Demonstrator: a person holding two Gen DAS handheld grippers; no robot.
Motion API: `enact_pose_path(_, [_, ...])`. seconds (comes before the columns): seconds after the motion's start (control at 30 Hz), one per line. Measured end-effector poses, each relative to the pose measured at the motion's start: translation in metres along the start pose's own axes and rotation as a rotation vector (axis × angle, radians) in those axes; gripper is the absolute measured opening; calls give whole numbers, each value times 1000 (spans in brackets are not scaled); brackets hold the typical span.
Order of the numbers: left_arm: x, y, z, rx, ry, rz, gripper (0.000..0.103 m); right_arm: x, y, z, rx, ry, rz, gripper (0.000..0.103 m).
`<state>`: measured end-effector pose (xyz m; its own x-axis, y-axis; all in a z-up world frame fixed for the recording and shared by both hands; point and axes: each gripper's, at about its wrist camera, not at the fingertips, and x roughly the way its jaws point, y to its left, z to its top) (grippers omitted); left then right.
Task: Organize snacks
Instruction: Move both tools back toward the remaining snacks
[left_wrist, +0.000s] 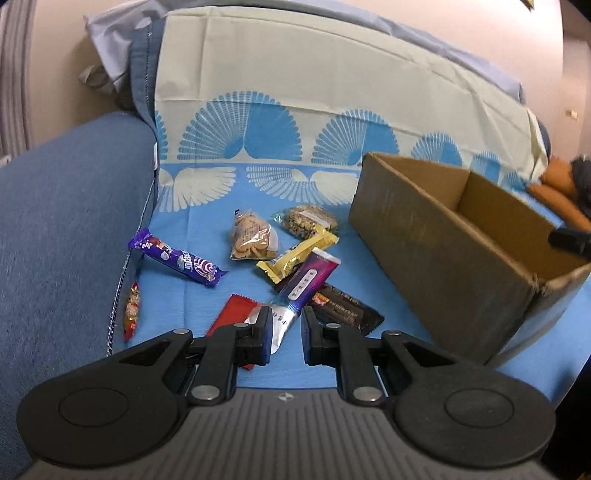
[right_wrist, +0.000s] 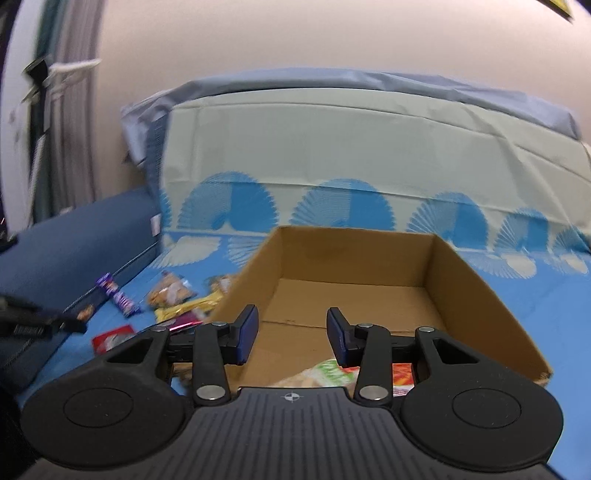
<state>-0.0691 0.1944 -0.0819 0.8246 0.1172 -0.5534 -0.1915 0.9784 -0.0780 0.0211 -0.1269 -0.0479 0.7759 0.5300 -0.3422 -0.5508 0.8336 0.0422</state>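
Several snack packets lie on the blue sheet in the left wrist view: a purple bar (left_wrist: 176, 257), a clear bag of biscuits (left_wrist: 252, 239), a bag of grain snacks (left_wrist: 308, 218), a yellow packet (left_wrist: 297, 254), a purple and silver tube (left_wrist: 301, 292), a dark bar (left_wrist: 345, 306), a red packet (left_wrist: 233, 314). My left gripper (left_wrist: 285, 334) is open just over the tube's silver end. An open cardboard box (right_wrist: 458, 295) stands to the right. My right gripper (right_wrist: 291, 334) is open above the box, over a green and orange packet (right_wrist: 332, 373) inside it.
A small red candy packet (left_wrist: 132, 309) lies at the sheet's left edge beside the blue sofa arm (left_wrist: 66, 229). A patterned cushion (left_wrist: 332, 92) stands behind. Orange and dark items (left_wrist: 565, 184) lie at the far right. The left gripper's tip shows in the right wrist view (right_wrist: 44, 321).
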Motion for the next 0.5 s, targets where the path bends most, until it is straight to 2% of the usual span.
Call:
enact_pose_path(0.2, [-4,19,4,-139,-23,-2,18,15,48,14,-60,54,64,41])
enact_pose_path(0.3, [-6,25,5,-174,-35,3,18,29,81,28,-54,63,108,41])
enact_pose_path(0.4, [-11,28,4,-193,-57,11,21,56,117,38,-97,124,131,42])
enact_pose_path(0.5, [-11,34,4,-226,-58,19,24,88,146,38,-139,179,123,56])
